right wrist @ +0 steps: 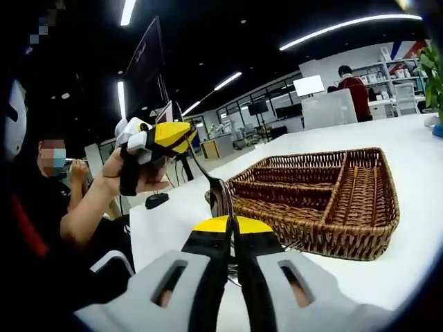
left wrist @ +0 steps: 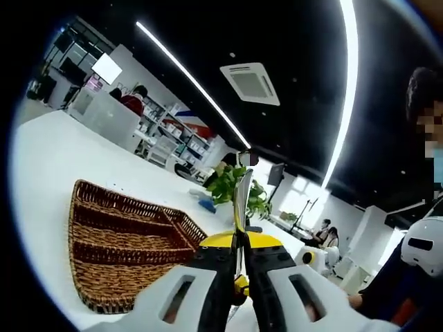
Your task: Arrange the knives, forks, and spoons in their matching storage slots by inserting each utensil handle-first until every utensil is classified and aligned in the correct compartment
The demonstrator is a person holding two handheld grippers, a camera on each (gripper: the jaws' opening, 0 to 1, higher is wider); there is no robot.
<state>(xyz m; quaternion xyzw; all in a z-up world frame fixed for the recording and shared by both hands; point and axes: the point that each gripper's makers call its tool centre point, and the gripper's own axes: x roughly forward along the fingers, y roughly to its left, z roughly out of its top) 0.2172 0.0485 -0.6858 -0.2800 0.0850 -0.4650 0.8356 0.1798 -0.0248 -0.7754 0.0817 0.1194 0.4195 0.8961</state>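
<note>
My left gripper (left wrist: 237, 266) clamps a knife (left wrist: 241, 197), blade rising straight ahead beyond the jaws. My right gripper (right wrist: 232, 238) pinches a spoon (right wrist: 220, 197) likewise. The wicker tray (right wrist: 360, 235) lies beyond on the white table (right wrist: 415, 166).

1. The basket (left wrist: 131, 242) sits on the table (left wrist: 48, 159), to the left of my left gripper (left wrist: 239, 238).
2. A utensil (left wrist: 241, 197) stands up between my left jaws.
3. A plant (left wrist: 232, 185) sits on the table beyond the basket.
4. From my right gripper (right wrist: 232, 232), the basket lies ahead and to the right.
5. My left gripper is up at the left there.
</note>
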